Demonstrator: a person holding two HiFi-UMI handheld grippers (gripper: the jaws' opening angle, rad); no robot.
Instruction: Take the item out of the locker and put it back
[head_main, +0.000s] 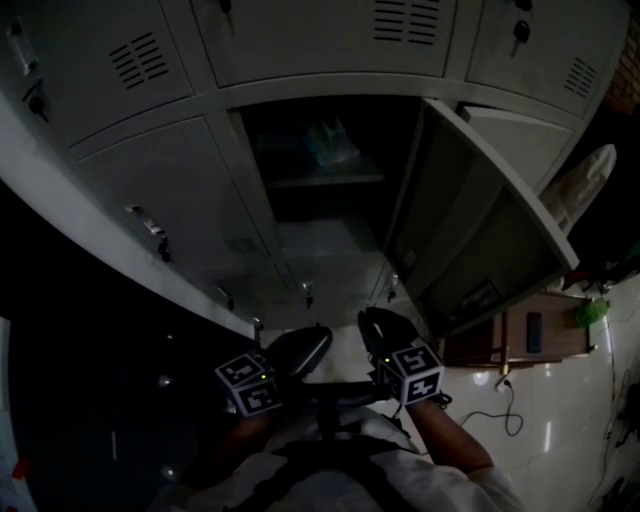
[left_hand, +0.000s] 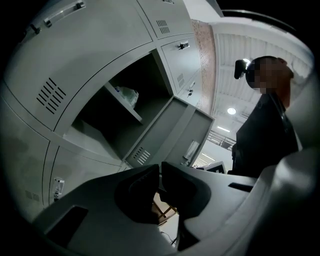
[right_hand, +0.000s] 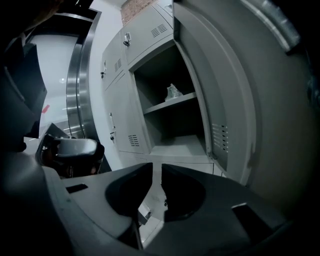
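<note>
Grey locker (head_main: 330, 240) open, item (right_hand: 173, 92) on shelf (right_hand: 170, 103); left tool (left_hand: 160, 168) clenched empty, right tool (right_hand: 156, 168) slightly parted, empty.

You get no readable text here: the sticker (left_hand: 191, 149) on the open locker door (left_hand: 170, 134) is too small and dim to read

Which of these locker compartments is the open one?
The middle compartment, its door swung out to the right and a pale item on its shelf; the neighbouring lockers are shut.
</note>
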